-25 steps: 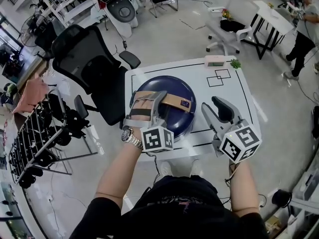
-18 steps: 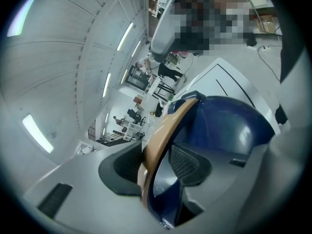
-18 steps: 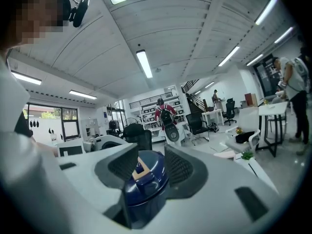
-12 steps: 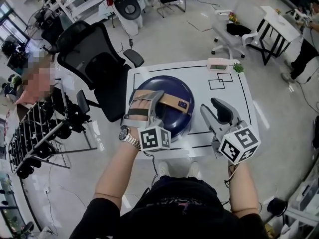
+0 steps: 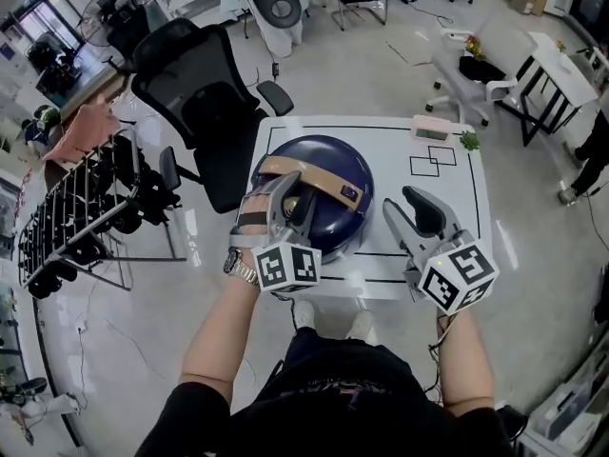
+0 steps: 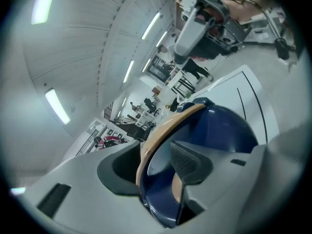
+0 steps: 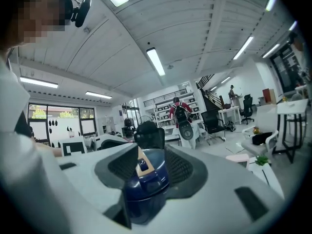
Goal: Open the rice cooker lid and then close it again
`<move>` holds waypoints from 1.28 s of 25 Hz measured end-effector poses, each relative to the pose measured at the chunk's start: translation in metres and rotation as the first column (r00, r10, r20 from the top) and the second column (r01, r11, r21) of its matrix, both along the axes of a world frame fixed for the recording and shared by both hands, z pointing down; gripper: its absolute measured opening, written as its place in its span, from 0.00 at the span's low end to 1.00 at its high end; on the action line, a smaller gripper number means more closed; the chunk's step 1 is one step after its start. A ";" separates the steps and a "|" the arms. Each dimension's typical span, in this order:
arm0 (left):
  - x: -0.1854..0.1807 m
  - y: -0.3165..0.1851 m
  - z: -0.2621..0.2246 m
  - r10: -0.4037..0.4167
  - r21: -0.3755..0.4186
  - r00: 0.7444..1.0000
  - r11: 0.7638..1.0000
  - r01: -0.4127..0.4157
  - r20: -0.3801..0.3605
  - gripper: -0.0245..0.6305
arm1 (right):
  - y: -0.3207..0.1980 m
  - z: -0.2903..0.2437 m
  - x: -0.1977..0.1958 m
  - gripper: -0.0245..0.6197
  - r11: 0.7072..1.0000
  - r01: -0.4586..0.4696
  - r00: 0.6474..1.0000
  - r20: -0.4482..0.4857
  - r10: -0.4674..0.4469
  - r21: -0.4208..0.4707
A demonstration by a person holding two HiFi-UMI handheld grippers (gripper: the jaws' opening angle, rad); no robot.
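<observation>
The rice cooker [image 5: 335, 244] lid [image 5: 333, 153] sits down — left gripper [image 5: 285, 194] opening, loose around the handle [image 5: 328, 181]; right gripper [image 5: 410, 208] apart, empty — whether it's yet to open or already reclosed, I can't say.

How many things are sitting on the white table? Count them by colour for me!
Blue: 1, the rice cooker
Pink: 1, a small box
Green: 1, a little plant
Total: 3
</observation>
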State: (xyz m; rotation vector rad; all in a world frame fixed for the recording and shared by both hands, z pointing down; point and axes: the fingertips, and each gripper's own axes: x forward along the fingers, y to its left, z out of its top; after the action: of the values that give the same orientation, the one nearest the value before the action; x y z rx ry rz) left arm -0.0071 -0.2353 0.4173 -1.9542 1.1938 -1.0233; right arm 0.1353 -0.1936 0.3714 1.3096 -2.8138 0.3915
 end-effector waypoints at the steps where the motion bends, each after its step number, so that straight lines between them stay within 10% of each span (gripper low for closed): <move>1: -0.004 0.005 -0.002 -0.022 -0.011 0.999 1.000 0.021 -0.047 0.33 | 0.000 0.000 -0.003 0.30 1.000 0.021 1.000 0.002 -0.021 0.001; 8: -0.035 0.050 -0.020 -0.148 -0.124 0.899 0.987 0.105 -0.413 0.17 | 0.007 -0.002 -0.037 0.27 0.988 0.151 0.989 -0.004 -0.151 0.031; 13: -0.059 0.073 -0.038 -0.172 -0.137 0.822 0.984 0.116 -0.543 0.04 | 0.015 -0.011 -0.061 0.04 0.983 0.176 0.984 -0.006 -0.176 0.058; 21: -0.093 0.117 -0.054 -0.142 -0.204 0.635 0.979 -0.025 -0.759 0.04 | 0.044 -0.021 -0.106 0.04 0.989 0.126 0.992 0.015 -0.127 0.071; 32: -0.107 0.182 -0.054 -0.010 -0.196 0.623 0.953 -0.231 -0.782 0.04 | 0.122 -0.020 -0.134 0.04 0.996 -0.045 0.999 -0.005 0.045 0.077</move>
State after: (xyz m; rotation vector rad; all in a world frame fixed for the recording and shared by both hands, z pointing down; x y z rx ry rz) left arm -0.1140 -0.0536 0.3634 -2.8124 1.3671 -0.2219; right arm 0.0018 -0.0713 0.3511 1.3879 -2.8254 0.2814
